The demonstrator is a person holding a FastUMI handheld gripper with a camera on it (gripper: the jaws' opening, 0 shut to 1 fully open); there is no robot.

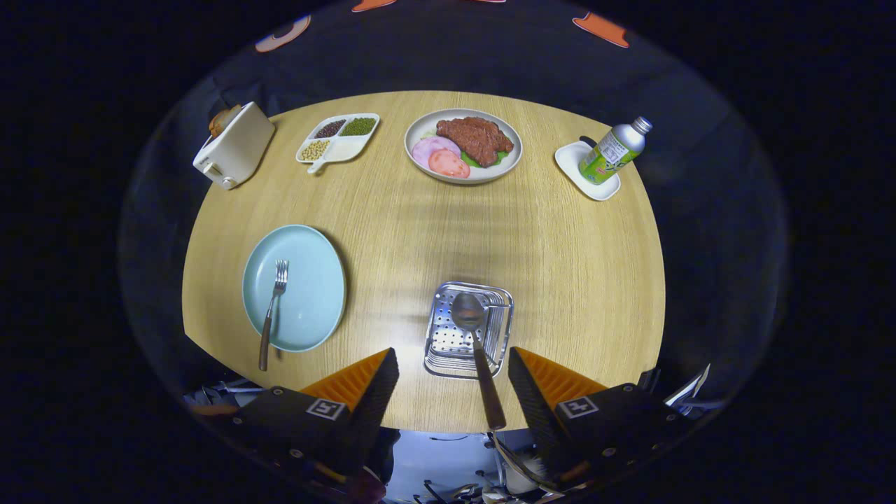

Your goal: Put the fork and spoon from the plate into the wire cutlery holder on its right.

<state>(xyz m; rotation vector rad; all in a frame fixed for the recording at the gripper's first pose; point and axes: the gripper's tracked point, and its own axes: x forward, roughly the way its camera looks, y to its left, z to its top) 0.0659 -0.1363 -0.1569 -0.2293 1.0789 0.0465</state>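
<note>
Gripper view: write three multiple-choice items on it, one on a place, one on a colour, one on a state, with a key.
1. Where is the spoon?
A. On the blue plate
B. Bowl in the metal holder, handle over its near rim
C. Beside the toaster

2. What colour is the plate under the fork?
A. Light blue
B. Red
C. Black

3. How is the gripper?
A. Shut on the fork
B. Shut on the spoon
C. Open, jaws either side of the spoon handle

Key: 1 B, the spoon's bowl lies in the holder. 2 A, the plate is pale blue. 3 C, gaps show beside the handle.

Wooden table (560, 245) with toaster (234, 147), trays, plates, bottle saucer, metal cutlery holder (467, 329).
</note>
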